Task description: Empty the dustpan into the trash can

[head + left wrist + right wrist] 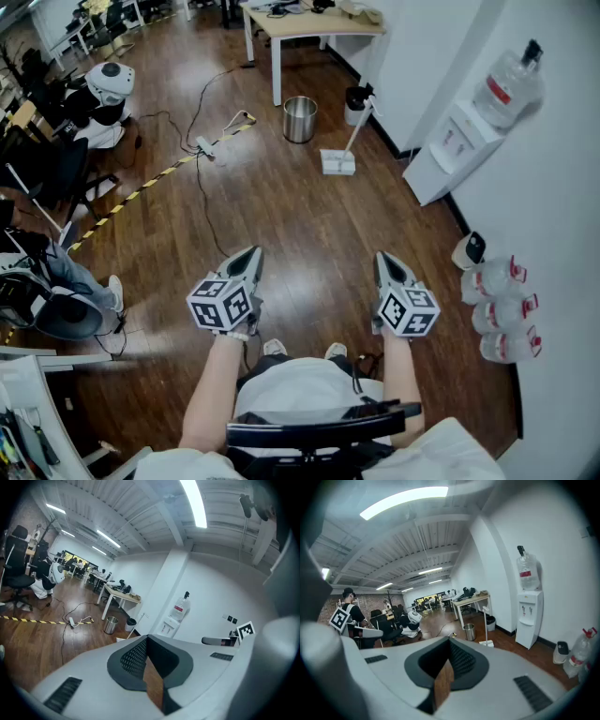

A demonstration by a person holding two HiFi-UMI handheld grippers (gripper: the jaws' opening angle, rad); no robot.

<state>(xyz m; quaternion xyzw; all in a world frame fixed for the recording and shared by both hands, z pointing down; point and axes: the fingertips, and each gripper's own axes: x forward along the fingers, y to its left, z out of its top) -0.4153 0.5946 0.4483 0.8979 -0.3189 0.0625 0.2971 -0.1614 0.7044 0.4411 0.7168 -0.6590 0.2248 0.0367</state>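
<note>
A white dustpan (337, 162) with a long upright handle stands on the wood floor near the far wall. Left of it stands a steel trash can (300, 119), and a small black bin (355, 101) sits against the wall behind it. My left gripper (251, 254) and right gripper (384, 259) are held side by side above the floor, well short of the dustpan, both shut and empty. The left gripper view shows the dustpan (120, 639) and the steel can (110, 624) beyond its jaws. In the right gripper view, the can (469, 631) and dustpan (486, 643) lie ahead.
A water dispenser (457, 142) and several water bottles (501, 304) line the right wall. A table (309, 25) stands behind the can. Striped tape (155, 181) and a cable with a power strip (203, 145) cross the floor at left, near office chairs (56, 173).
</note>
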